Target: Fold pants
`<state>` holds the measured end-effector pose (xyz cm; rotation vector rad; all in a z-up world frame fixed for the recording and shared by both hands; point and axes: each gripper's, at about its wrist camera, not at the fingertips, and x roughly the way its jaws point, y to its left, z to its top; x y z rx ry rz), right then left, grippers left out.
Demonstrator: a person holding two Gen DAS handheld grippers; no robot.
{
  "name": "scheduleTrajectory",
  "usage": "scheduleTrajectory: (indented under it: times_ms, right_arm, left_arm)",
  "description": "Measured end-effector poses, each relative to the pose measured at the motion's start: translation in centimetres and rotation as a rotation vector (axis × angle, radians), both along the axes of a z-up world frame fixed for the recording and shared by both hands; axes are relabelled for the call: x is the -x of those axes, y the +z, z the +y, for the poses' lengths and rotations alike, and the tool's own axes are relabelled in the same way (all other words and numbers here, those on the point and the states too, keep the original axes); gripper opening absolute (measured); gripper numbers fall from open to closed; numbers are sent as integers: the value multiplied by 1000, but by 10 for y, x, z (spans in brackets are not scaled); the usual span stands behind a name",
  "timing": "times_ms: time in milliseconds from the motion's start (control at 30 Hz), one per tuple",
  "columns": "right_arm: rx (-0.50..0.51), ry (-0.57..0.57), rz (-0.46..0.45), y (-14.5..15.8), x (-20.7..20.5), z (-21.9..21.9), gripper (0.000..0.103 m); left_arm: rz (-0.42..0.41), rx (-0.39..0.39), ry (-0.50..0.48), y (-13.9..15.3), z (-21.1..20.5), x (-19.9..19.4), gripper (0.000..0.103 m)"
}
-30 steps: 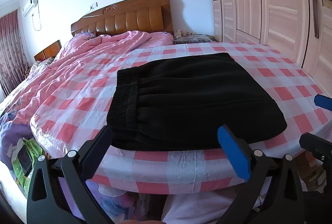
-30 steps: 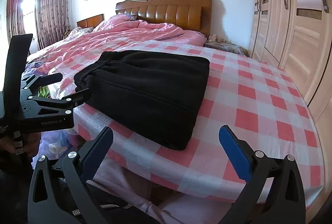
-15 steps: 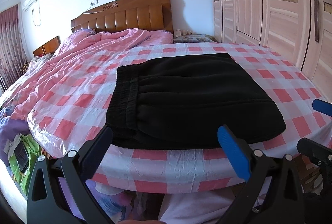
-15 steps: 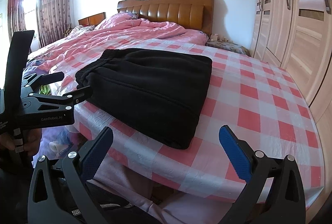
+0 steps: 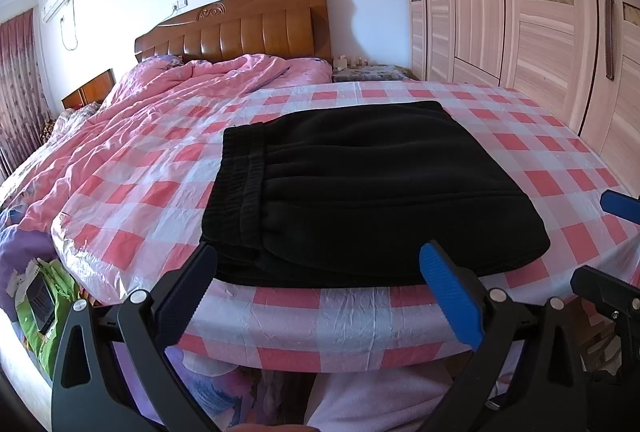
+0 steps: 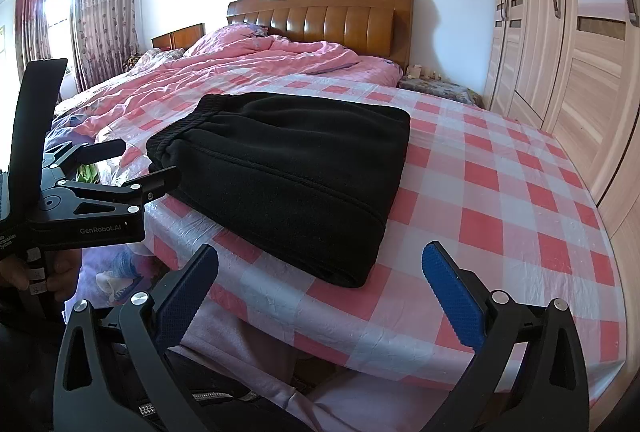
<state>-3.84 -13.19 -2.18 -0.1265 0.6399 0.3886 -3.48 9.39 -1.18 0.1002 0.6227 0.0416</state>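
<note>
Your left gripper (image 5: 320,280) hangs just off the near edge of the bed, its fingers spread wide and holding nothing; the black pad on one side and the blue pad (image 5: 452,296) on the other frame the near hem of the black pants (image 5: 360,184). The pants lie folded into a compact rectangle on the pink-and-white checked sheet (image 5: 152,192), close to the near edge, with the ribbed elastic waistband (image 5: 244,180) turned toward the left side and the pink quilt (image 5: 160,100) bunched beyond it.

Your right gripper (image 6: 320,284) is also wide open and empty, held off the mattress edge to the right of the pants (image 6: 288,168), which sit apart from both its fingertips. In the right wrist view your left gripper (image 6: 128,164) appears at the left, its fingers near the waistband corner. The wooden headboard (image 6: 320,16) and the wardrobe doors (image 6: 560,52) stand behind.
</note>
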Motion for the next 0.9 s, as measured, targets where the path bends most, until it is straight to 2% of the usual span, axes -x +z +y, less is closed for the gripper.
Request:
scheduleTrajectory:
  times_ms: [900]
  right_arm:
    - [-1,-1,1,1,1,1,98]
  left_arm:
    - [-11,11,-4,2,-1,1,101]
